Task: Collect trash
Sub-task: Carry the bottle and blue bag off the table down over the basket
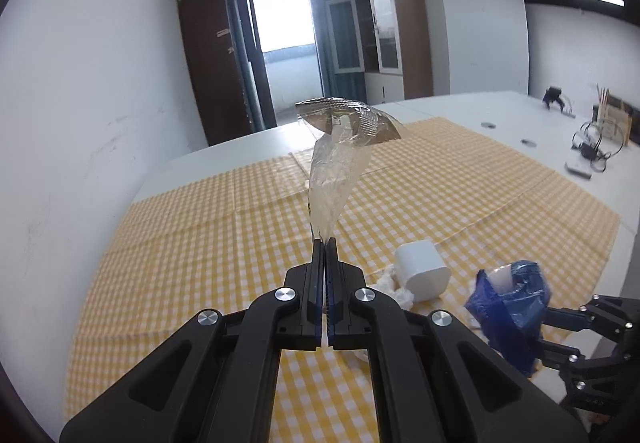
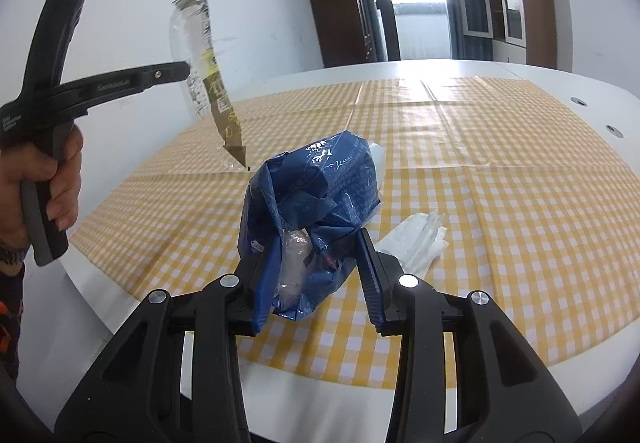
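Left wrist view: left hand-held gripper (image 1: pixel 325 243) pinches the wrapper (image 1: pixel 340 159) by a thin corner, so it could slip; right hand-held gripper (image 2: pixel 316 263) probably clamps the bag (image 2: pixel 312 187).

Blue bag (image 2: pixel 312 199), yellow-white checked cloth (image 2: pixel 500 171), white cup (image 1: pixel 422 269)

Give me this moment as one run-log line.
left gripper: jaws shut on clear wrapper, off the table | right gripper: jaws grip blue bag | remaining on checked cloth: white cup, tissue
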Available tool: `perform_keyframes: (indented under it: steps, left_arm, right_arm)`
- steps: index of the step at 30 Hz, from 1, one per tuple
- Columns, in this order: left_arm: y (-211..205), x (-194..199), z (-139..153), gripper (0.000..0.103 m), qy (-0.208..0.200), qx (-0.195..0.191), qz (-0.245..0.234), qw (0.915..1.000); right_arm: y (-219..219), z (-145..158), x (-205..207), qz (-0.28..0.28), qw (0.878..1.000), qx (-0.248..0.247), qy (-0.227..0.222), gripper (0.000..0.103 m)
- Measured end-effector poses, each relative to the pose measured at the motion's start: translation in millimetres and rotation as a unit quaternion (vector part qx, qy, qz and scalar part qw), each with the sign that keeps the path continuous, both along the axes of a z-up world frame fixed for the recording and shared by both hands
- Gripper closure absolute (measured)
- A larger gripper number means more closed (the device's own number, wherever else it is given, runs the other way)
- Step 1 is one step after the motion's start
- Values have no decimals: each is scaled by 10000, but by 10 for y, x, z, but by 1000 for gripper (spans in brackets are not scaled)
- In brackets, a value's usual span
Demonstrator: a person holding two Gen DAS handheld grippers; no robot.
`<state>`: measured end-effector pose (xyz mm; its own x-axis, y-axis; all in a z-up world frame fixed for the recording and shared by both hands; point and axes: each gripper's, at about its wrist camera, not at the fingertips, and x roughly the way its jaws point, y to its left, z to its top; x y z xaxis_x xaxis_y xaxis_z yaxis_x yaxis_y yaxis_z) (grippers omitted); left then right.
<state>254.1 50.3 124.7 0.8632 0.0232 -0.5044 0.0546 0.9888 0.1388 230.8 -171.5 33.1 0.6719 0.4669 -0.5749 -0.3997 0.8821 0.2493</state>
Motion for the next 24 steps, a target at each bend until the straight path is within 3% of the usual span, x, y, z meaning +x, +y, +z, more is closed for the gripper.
perform_keyframes:
  steps: [8, 15, 20, 24]
  left_arm:
    - [-143, -514, -72, 103, 125, -647, -65, 9978]
    - [-291, -949, -145, 103, -8, -1121, -56, 9937]
    - [-397, -1263, -230, 103, -70, -1229, -27, 9924]
    - [-397, -1529, -347, 103, -119, -1527, -36, 9882]
  right_arm:
    - [-46, 58, -221, 1, 9998, 137, -132, 68]
    - [-163, 106, -481, -15, 9994, 158, -305, 68]
    - [-282, 129, -693, 50, 9986, 214, -473, 68]
    - [-354, 111, -873, 50, 9984, 239, -506, 68]
